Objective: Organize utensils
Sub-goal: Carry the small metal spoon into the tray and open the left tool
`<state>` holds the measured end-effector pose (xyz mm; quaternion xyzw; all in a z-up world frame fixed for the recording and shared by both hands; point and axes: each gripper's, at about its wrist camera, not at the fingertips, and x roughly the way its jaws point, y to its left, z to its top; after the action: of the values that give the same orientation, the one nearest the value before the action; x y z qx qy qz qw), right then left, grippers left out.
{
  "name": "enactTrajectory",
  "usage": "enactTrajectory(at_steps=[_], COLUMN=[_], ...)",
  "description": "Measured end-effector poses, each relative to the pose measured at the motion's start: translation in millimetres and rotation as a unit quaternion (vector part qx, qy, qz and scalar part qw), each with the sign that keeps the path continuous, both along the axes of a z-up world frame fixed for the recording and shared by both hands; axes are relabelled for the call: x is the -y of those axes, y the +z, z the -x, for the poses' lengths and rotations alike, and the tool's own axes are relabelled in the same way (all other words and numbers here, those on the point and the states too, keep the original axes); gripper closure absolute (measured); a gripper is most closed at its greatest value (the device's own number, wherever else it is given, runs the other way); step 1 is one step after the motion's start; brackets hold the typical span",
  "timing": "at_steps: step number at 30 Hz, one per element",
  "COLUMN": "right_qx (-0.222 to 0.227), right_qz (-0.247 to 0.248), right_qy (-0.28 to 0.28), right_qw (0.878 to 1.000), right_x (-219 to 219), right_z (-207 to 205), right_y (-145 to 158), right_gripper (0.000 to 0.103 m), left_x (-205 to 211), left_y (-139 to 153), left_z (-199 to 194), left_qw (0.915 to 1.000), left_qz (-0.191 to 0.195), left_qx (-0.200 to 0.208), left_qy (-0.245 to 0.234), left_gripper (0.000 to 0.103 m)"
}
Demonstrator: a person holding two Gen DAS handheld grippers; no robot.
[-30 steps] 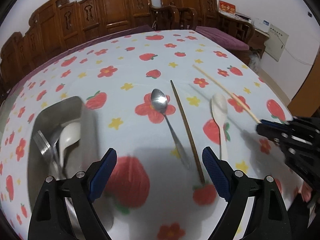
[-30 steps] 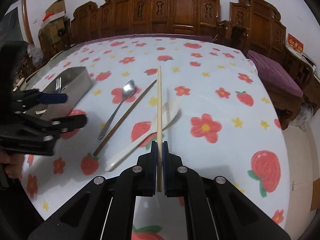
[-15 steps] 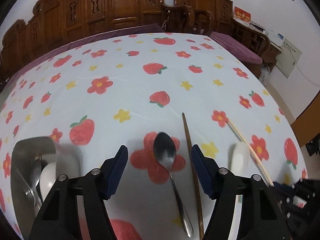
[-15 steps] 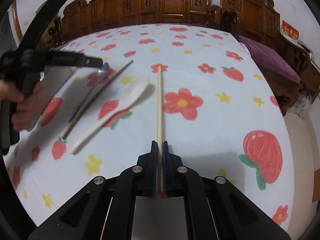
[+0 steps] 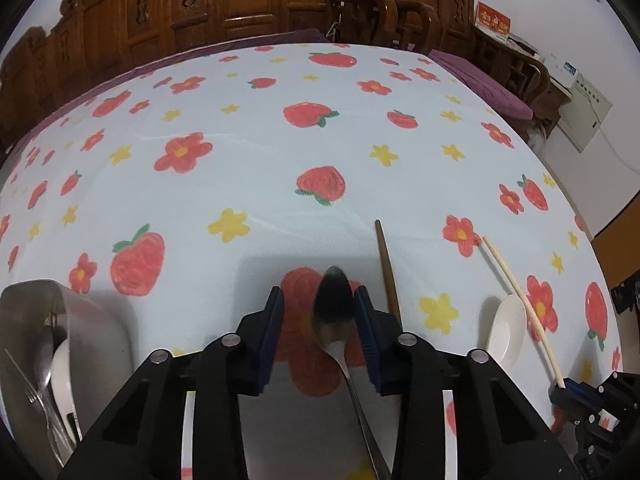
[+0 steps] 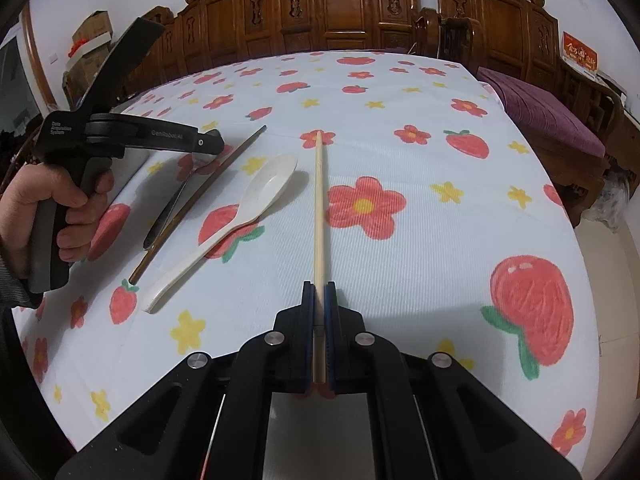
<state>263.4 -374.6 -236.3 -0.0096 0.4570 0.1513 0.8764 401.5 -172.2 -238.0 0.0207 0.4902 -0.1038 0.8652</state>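
**Two grippers at work on loose utensils on a flowered tablecloth**

The metal spoon (image 5: 334, 312) lies on the tablecloth (image 5: 280, 152) with its bowl between the blue pads of the left gripper (image 5: 318, 312). The jaws are closing around the bowl; it sits against the right-hand pad, while a gap remains on the left-hand side, so no firm clamp is visible. The spoon's handle runs back beneath the gripper body. Just beside the spoon lies a dark brown chopstick (image 5: 387, 268), and farther right a white soup spoon (image 5: 506, 330).

The pale chopstick (image 6: 319, 208) is clamped at its near end between the jaws of the right gripper (image 6: 319, 300), which are pressed together on it. The stick points straight away from the gripper across the cloth. From the right wrist view, the white soup spoon (image 6: 240, 216) lies to the left of it, bowl away and handle toward the camera.

A metal tray (image 5: 92, 320) stands at the left edge of the left wrist view; it holds a fork (image 5: 44, 400), a white spoon and other metal utensils. A hand (image 6: 60, 204) grips the left gripper's handle. Carved wooden chairs (image 6: 360, 8) line the far side of the table.
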Motion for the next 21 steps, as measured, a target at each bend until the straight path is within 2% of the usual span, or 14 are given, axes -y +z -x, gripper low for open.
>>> enactTrajectory(at_steps=[2,3,6,12,21], right_qx=[0.0,0.0,-0.001,0.003,0.039], right_qz=[-0.001,-0.001,0.0,0.013,0.007], right_qy=[0.0,0.0,0.0,0.0,0.006], right_qw=[1.0,1.0,1.0,1.0,0.999], right_x=[0.5,0.5,0.4,-4.9,-29.1], right_z=[-0.4,-0.4,-0.3,1.2,13.3], right_y=[0.0,0.0,0.0,6.4,55.4], right_gripper=[0.097,0.097,0.097,0.097,0.097], left_x=[3.1,4.7,7.3,9.4,-9.1], left_y=[-0.4,-0.3,1.2,13.5,61.7], left_z=[0.4,1.0,3.5,23.1,56.7], left_qw=[1.0,0.9999,0.9998,0.9993,0.9974], left_qz=[-0.002,-0.001,0.002,-0.001,0.005], left_qx=[0.002,0.002,0.002,0.012,0.054], left_qy=[-0.006,-0.01,-0.017,-0.036,-0.047], left_gripper=[0.077,0.085,0.1,0.101,0.101])
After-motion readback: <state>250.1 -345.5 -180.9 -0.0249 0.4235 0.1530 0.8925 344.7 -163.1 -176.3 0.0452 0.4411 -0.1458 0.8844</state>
